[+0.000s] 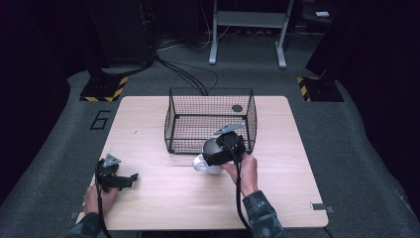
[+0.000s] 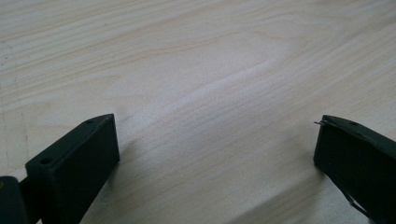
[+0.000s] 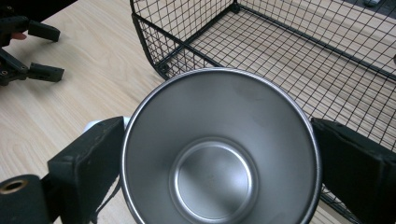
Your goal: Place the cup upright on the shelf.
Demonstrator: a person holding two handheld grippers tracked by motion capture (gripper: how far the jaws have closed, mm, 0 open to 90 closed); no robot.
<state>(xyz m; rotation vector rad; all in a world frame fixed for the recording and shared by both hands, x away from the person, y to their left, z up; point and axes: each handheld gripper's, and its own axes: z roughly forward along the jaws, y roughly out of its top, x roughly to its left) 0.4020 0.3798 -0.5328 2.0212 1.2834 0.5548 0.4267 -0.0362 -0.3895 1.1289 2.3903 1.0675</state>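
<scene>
1. High view first: my right gripper (image 1: 216, 157) sits just in front of the black wire-mesh basket (image 1: 173, 121), which stands near the middle of the pale wooden table (image 1: 277, 188). A rounded pale shape pokes out below the gripper, touching or just above the tabletop; I take it for the cup I am holding.
2. Right gripper view: my two black jaws press on opposite sides of a round brushed-steel cup (image 3: 219, 154), one pad on each flank of its wall just under the rim. The cup's mouth faces the camera, and the inside looks empty. I judge the grip to be firm and centred.
3. Beyond the cup's rim, the basket's near corner and front wall are close, with its mesh floor bare apart from a small dark round thing (image 1: 237, 108) near the far right corner.
4. My left gripper (image 1: 130, 179) rests near the table's front left edge, well apart from the cup and basket. In the left gripper view its jaws stand wide apart with nothing but bare wood between them.
5. Progress, as I judge it: the pick-up is done, since the cup is clamped. What is left is to lift it over the basket's front wall, lower it onto the mesh floor and let go.
</scene>
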